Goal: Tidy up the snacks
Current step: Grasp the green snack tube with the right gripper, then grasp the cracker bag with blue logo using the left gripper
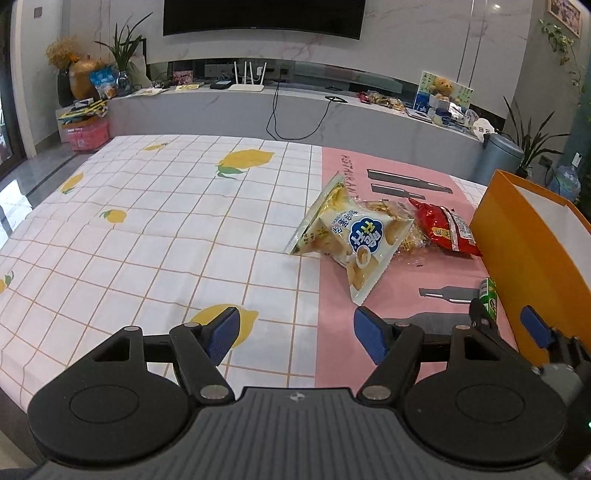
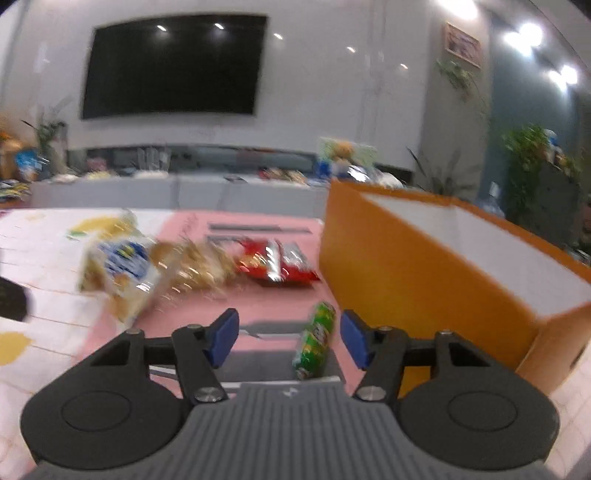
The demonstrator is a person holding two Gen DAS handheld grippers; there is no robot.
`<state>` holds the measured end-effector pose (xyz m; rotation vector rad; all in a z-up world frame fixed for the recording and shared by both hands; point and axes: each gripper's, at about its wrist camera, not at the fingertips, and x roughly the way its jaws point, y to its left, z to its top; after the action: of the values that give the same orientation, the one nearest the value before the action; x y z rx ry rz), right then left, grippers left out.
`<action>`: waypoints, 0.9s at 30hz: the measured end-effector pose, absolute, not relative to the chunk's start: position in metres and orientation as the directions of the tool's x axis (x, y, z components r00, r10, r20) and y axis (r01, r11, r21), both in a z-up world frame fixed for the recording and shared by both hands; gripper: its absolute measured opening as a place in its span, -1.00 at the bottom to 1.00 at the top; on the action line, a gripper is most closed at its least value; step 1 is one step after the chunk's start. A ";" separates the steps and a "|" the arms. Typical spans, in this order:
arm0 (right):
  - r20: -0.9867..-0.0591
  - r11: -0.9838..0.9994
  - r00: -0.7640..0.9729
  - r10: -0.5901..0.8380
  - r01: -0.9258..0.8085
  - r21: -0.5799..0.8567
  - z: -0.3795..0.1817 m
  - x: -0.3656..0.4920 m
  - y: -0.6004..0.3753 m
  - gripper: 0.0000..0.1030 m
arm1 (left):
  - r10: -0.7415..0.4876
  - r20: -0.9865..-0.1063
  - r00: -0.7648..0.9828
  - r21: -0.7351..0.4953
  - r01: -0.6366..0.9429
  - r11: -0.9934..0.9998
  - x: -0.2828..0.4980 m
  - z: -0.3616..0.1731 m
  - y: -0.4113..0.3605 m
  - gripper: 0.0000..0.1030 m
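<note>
The left gripper (image 1: 294, 334) is held low over the table, pointing forward, jaws wide apart and holding nothing. The right gripper (image 2: 288, 338) is likewise level and low, jaws wide; the green snack tube (image 2: 316, 341) lies on the cloth between its fingers, close to the right-hand pad (image 2: 354, 339), but that view is blurred and contact cannot be confirmed. In the left wrist view the right gripper (image 1: 509, 321) appears at the right edge, just beside the orange box (image 1: 524, 254). The box stands open-topped with a white interior. The remaining snacks lie in a cluster left of the box: a pale yellow chip bag (image 1: 351, 236), a clear bag of golden snacks (image 1: 400, 221) behind it, and a red packet (image 1: 445, 227) nearest the box. The table carries a white lemon-print grid cloth (image 1: 147, 221) adjoining a pink mat (image 1: 369, 295). Beyond it run a grey console (image 1: 229, 110) and a wall-mounted television (image 1: 264, 16).
</note>
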<state>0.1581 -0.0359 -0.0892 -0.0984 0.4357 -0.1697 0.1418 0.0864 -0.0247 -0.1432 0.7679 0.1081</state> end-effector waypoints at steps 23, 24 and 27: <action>-0.601 0.970 0.784 -0.153 0.235 0.060 -0.107 0.233 -0.064 -0.58 | 0.055 -0.709 0.703 -0.121 -0.198 0.973 0.152 -0.028 0.101 0.61; -0.601 0.973 0.787 -0.142 0.224 0.063 -0.108 0.234 -0.064 -0.58 | 0.056 -0.709 0.703 -0.126 -0.205 0.971 0.154 -0.028 0.103 0.61; -0.600 0.977 0.790 -0.124 0.203 0.065 -0.107 0.236 -0.062 -0.58 | 0.039 -0.714 0.699 -0.162 -0.219 0.962 0.161 -0.031 0.109 0.61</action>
<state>0.2356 -0.0621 -0.1066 0.1291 0.6363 -0.1768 0.1613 0.1094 -0.0311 -0.2432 0.7854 0.1451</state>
